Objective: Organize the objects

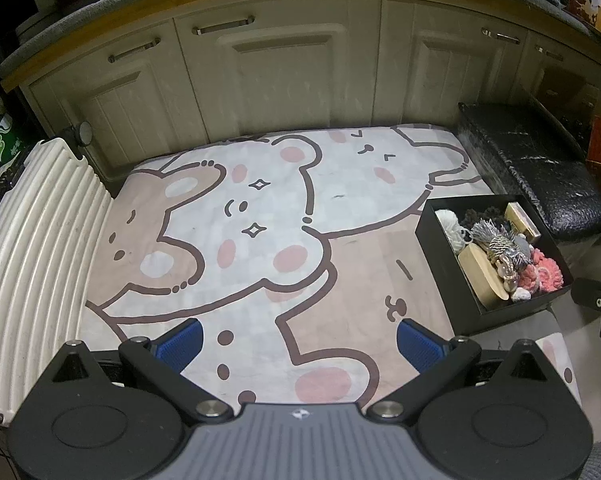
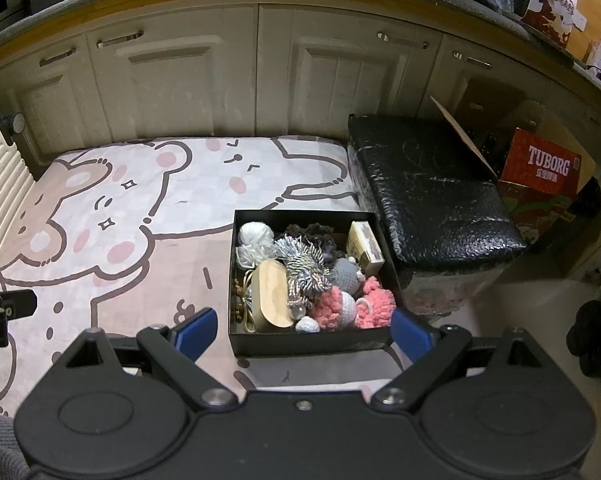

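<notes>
Black box [image 2: 300, 340] sits at the right edge of the cartoon-bear mat [image 2: 112, 216], near its front corner, packed: white yarn ball [image 2: 254, 236], striped tassel [image 2: 304, 270], wooden oval piece [image 2: 274, 294], grey crochet ball [image 2: 346, 276], pink fluffy yarn [image 2: 374, 302], small cream carton [image 2: 364, 246]. Nothing loose on the mat, so I judge organizing either nearly done or unpacking not started; can't tell which. My right tool [image 2: 304, 334] hangs just in front of the box, fingers spread wide, empty. My left tool [image 1: 300, 340] over the mat's front middle, also spread, empty. Black wrapped block [image 2: 432, 196] just right of box, cabinets [image 2: 236, 72] behind.
</notes>
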### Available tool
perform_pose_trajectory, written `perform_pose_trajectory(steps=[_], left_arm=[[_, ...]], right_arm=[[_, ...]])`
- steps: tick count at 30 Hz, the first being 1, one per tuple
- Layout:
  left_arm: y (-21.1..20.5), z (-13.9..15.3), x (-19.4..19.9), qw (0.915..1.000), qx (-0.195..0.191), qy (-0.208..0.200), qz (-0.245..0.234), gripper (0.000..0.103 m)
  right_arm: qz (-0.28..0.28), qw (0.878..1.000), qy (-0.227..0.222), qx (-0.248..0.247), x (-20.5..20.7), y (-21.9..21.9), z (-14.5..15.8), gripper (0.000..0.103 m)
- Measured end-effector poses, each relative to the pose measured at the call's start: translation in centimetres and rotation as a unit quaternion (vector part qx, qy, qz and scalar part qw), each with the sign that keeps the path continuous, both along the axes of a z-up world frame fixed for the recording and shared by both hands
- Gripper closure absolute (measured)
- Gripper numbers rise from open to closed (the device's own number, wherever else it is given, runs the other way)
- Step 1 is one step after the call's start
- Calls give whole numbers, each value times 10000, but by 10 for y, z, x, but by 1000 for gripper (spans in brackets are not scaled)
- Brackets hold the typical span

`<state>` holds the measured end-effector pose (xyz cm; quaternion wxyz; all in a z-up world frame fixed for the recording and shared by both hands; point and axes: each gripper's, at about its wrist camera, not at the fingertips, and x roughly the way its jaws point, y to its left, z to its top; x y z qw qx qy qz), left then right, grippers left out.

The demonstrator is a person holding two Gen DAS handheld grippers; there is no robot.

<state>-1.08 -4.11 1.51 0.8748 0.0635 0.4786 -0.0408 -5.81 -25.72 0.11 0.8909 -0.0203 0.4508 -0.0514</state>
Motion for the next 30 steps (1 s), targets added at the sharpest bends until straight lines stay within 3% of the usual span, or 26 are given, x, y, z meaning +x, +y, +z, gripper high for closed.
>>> perform_pose_trajectory(steps=[30], left_arm=[[-2, -1, 0, 10000, -5, 17, 10, 1]], right_arm=[[-6, 10000, 11, 19, -1, 0, -1, 8]])
